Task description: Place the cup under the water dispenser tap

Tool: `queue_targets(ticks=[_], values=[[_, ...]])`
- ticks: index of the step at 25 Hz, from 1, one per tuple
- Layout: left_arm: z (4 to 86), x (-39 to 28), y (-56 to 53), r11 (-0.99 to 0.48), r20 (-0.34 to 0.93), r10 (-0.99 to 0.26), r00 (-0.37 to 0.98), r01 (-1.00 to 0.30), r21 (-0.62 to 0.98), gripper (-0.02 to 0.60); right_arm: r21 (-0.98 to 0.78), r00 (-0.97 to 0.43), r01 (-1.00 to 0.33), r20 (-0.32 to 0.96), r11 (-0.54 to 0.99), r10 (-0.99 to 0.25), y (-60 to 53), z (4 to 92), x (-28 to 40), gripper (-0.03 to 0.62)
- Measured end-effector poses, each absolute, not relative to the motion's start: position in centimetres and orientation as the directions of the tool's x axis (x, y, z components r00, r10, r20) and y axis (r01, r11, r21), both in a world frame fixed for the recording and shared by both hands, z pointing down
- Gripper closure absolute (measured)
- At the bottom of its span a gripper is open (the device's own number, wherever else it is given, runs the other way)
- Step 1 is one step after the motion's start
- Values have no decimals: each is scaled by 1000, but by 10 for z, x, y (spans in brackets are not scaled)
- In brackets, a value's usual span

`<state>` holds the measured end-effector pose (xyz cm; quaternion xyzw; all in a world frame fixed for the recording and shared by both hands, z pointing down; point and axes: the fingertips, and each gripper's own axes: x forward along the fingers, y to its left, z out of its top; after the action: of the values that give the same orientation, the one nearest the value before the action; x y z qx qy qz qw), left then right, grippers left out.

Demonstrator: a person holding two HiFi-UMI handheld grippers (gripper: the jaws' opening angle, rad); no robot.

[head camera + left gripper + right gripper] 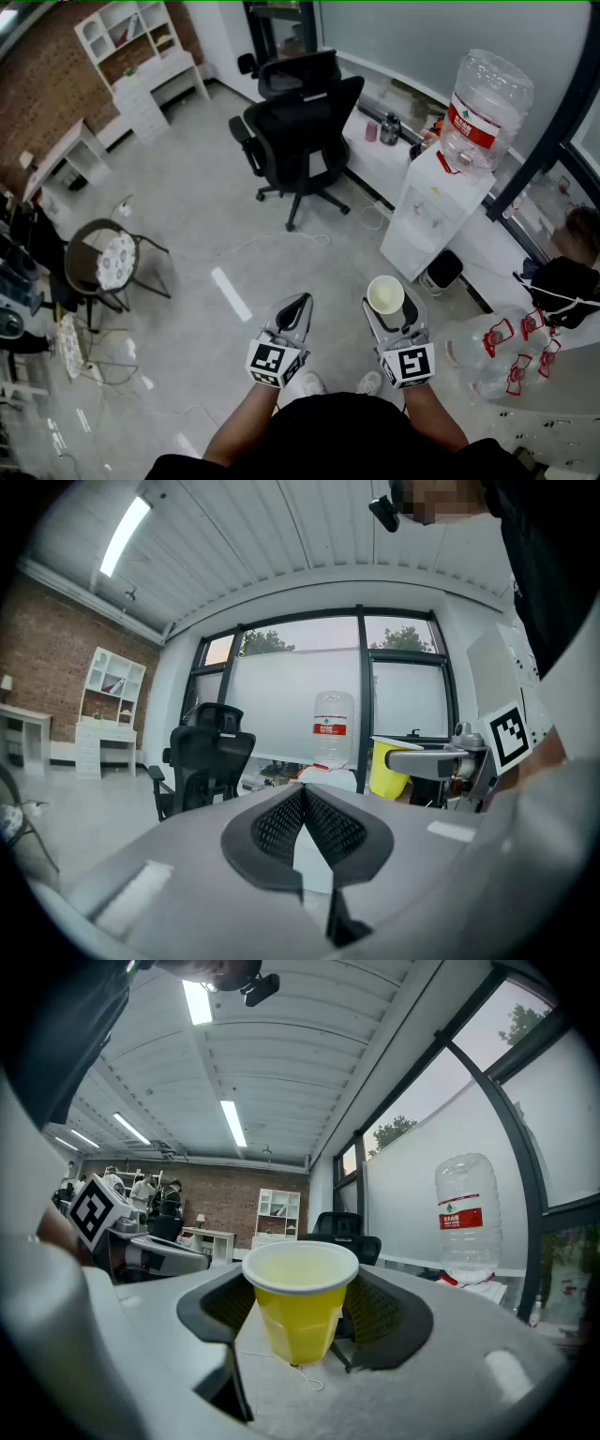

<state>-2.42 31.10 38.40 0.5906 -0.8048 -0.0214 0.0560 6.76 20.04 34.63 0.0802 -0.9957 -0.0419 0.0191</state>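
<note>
A yellow paper cup (385, 294) stands upright and empty between the pads of my right gripper (386, 304), which is shut on it. In the right gripper view the cup (300, 1312) fills the middle, held at both sides. The white water dispenser (433, 211) with its clear bottle (483, 108) stands ahead and to the right, well away from the cup. The bottle (466, 1213) shows far off to the right of the cup. My left gripper (298, 302) is shut with nothing in it, level beside the right one; its pads meet (305, 789).
A black office chair (300, 131) stands ahead on the grey floor, left of the dispenser. A small bin (442, 272) sits at the dispenser's foot. A person in black (567, 277) crouches at the right near several bottles. Another chair (108, 262) and white shelves (131, 56) are at the left.
</note>
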Motion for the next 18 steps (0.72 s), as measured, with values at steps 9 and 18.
queue_targets(ticks=[9, 18], values=[[393, -37, 346, 308, 72, -951, -302, -946, 104, 566, 104, -981, -181, 54, 978, -187, 223, 357, 58, 290], [407, -51, 360, 250, 82, -967, -243, -965, 82, 566, 94, -970, -232, 54, 968, -237, 240, 363, 46, 287]])
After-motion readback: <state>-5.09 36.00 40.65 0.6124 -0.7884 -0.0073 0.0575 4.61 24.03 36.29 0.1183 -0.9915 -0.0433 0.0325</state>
